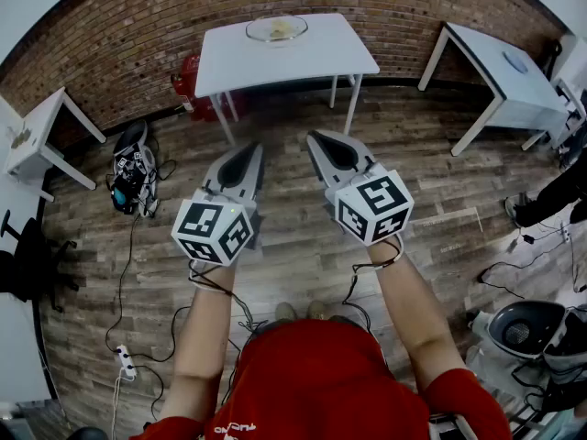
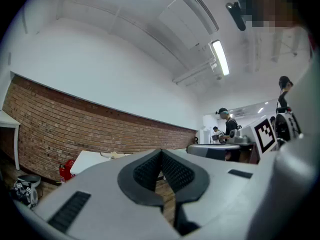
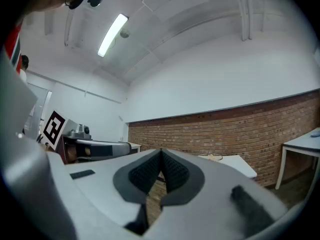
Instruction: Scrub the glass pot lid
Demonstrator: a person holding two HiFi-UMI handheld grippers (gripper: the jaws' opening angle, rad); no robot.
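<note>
Though ahead, lid well beyond tongs

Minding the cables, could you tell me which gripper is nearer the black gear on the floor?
Left. The left gripper is just right of the black gear; the right gripper, farther right.

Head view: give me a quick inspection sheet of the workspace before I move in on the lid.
Surface: white table against the brick wall, ahead of both claws.
Job's things: glass pot lid at the table's far edge, something yellowish at it, too small to identify.
Clutter: red object under the table; black gear on the floor at left.
Grippers: left claw shut, empty; right claw shut, empty; both held over the floor.
Cables: black leads and a white power strip on the floor at left.
Surroundings: wood floor; side tables left and right; a person at the right edge.
</note>
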